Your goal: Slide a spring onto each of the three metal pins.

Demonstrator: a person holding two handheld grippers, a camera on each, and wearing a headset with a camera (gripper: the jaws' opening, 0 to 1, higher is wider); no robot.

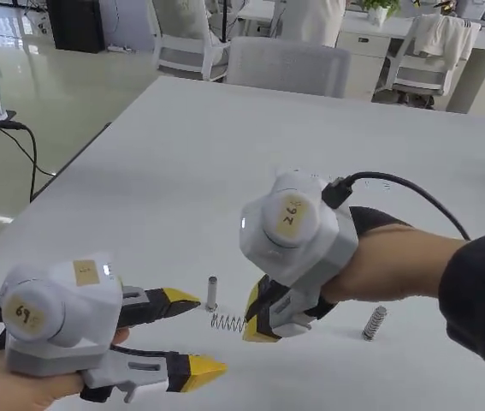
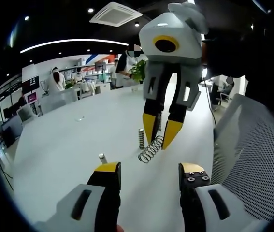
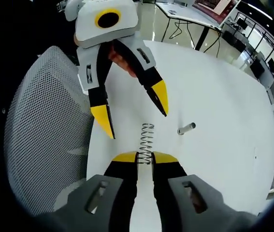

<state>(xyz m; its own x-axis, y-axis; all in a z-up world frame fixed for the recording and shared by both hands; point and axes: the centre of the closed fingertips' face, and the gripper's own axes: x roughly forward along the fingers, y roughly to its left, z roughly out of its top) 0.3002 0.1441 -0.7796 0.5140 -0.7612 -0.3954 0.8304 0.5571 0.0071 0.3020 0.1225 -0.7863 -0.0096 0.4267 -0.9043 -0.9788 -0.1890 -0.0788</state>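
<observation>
1. We see the bench [image 1: 225, 154] bare and wide toward 12 o'clock. Its left edge runs past at 9 o'clock.
2. The left gripper [image 1: 209, 335] has its jaws spread, at 7 o'clock from the pin [image 1: 212, 293].
3. The right gripper [image 3: 146, 157] has its jaws pinching a spring [image 1: 226, 322], whose free end is just beside the upright pin's base.
4. We count two springs and one bare pin. The second spring [image 1: 375, 323] stands at 3 o'clock from the right gripper, and we cannot tell whether a pin is inside it.

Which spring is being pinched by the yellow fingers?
The spring near the bare pin, pinched at one end by the right gripper. The other spring sits apart, untouched.
</observation>
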